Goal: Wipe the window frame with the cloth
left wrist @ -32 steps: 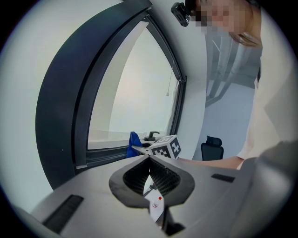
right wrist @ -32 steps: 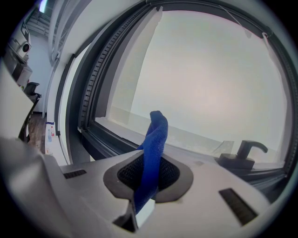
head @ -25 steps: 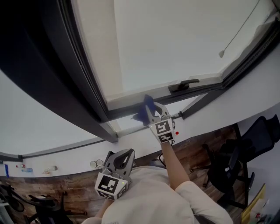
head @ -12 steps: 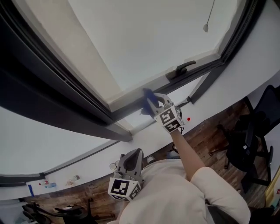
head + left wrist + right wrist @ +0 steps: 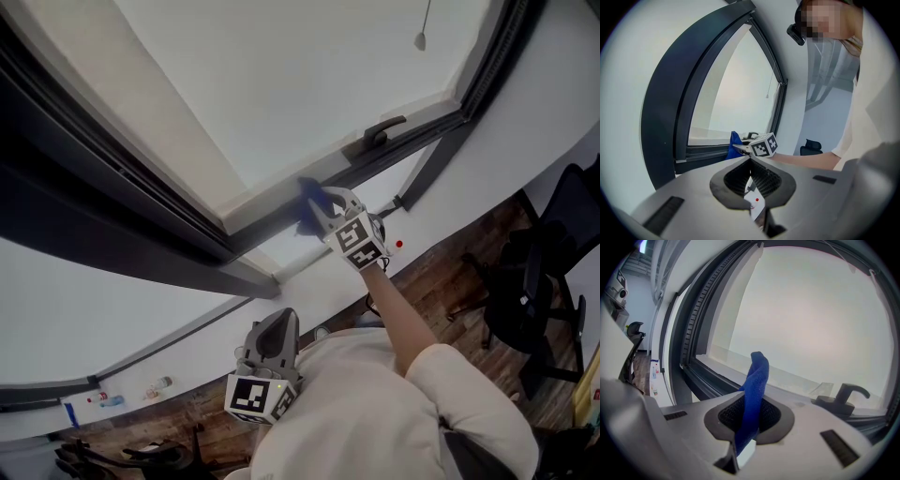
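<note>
When wiping along the window frame (image 5: 281,217), count on a soft, light, limp cloth (image 5: 308,200): likely to fold, drag and bunch rather than slide stiffly, and not fragile. Best gripped near one end of the folded strip, as here: pinched low between the jaws of the right gripper (image 5: 321,212), with most of the length hanging free. Sits just left of the window handle (image 5: 375,137), at the frame's dark lower rail; looks to be touching it, though cannot be confirmed. Runs as a narrow blue strip, long axis in line with the jaws, free end pointing away from the gripper toward the glass and curling over at the tip. Well below and left of the handle, close to the torso: left gripper (image 5: 269,345), jaws pressed together on nothing, idle.
</note>
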Demonstrator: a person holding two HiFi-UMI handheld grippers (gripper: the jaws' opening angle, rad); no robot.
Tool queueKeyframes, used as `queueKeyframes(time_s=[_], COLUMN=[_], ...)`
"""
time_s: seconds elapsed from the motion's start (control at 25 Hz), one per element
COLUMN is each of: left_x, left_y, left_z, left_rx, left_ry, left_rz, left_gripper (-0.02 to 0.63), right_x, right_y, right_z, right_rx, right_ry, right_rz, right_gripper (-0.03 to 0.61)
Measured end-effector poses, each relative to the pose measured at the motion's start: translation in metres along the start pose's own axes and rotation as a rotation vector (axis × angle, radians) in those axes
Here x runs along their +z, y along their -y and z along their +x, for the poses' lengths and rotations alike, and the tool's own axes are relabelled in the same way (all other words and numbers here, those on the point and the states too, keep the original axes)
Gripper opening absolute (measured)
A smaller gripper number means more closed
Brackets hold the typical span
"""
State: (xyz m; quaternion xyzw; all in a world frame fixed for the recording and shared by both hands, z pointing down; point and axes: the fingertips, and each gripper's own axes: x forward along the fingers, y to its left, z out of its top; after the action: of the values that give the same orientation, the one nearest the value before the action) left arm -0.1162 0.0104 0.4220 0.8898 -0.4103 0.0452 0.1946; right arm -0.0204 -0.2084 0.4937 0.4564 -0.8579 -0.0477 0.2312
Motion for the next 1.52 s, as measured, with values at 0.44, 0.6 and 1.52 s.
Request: queueKeyframes(time_s=[0.44, 0.6, 1.52], left_x=[0.0, -0.001, 0.021], left_y=[-0.002, -0.002, -0.058], left_z=[0.003, 0.003, -0.021], left_rx=[0.005, 0.005, 0.189], left_ry=[-0.002, -0.008, 0.06], left_rz=[-0.003, -0.001, -0.015], left_gripper=[0.008, 0.008, 0.008], right_x=[-0.006, -0.007, -0.009], right_y=[0.006, 0.007, 0.023], right_z=[-0.001, -0.002, -0.006], right_rx=[-0.008, -0.009, 0.0], right_ry=[-0.008, -0.007, -0.004], right_rz=[0.013, 0.015, 0.034], right_gripper=[0.044, 0.044, 0.044])
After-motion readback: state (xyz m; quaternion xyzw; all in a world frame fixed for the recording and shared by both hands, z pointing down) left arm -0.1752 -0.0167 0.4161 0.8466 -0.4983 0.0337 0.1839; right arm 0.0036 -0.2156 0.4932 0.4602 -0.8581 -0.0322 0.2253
